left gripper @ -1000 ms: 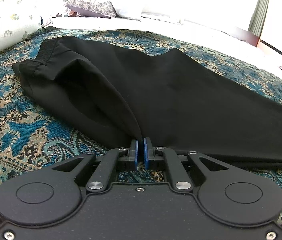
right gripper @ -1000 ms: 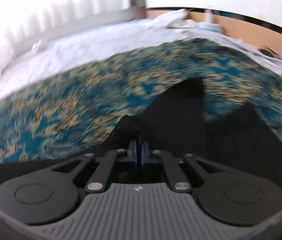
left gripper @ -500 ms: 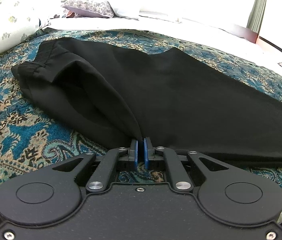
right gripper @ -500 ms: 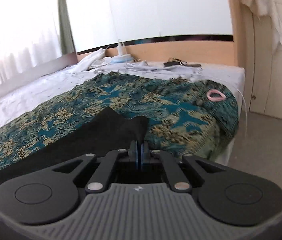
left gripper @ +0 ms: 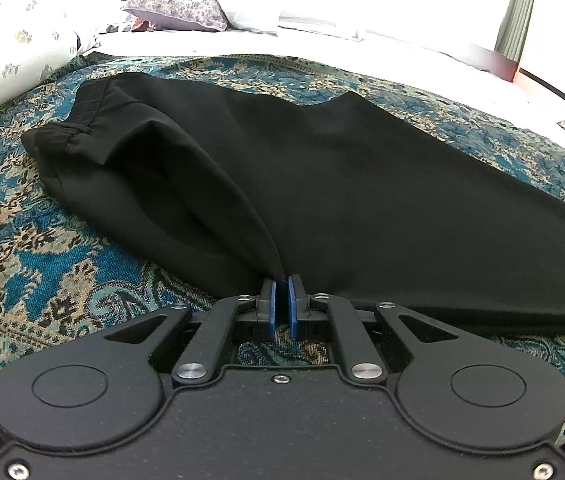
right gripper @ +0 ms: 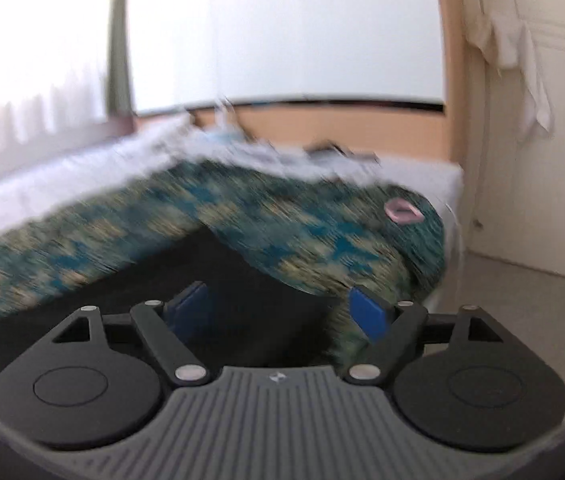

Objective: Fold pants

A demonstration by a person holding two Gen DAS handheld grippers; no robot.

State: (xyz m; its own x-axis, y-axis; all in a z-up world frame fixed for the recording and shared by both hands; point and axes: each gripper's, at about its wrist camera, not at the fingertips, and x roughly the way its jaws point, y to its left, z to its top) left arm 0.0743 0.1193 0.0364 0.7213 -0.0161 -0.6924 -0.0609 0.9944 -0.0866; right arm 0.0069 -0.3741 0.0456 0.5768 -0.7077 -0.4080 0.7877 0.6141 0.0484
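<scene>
Black pants (left gripper: 322,184) lie folded lengthwise on a teal patterned bedspread (left gripper: 42,264), the elastic waistband at the far left. My left gripper (left gripper: 281,300) is shut on the near edge of the pants, pinching a ridge of cloth between its blue pads. In the blurred right wrist view the leg end of the pants (right gripper: 210,280) lies flat on the bedspread (right gripper: 322,232). My right gripper (right gripper: 282,312) is opening, its blue pads (right gripper: 366,312) wide apart above the cloth and not pressing on it.
A floral pillow (left gripper: 178,10) and white bedding (left gripper: 362,48) lie beyond the bedspread. A pink ring (right gripper: 402,210) rests near the bed's foot corner. A wooden footboard (right gripper: 342,128), a pale cabinet door (right gripper: 542,140) and the floor (right gripper: 522,312) stand to the right.
The right gripper swung toward the foot of the bed with the leg end, then opened its jaws and let the cloth go. The left gripper kept still, shut on the pants.
</scene>
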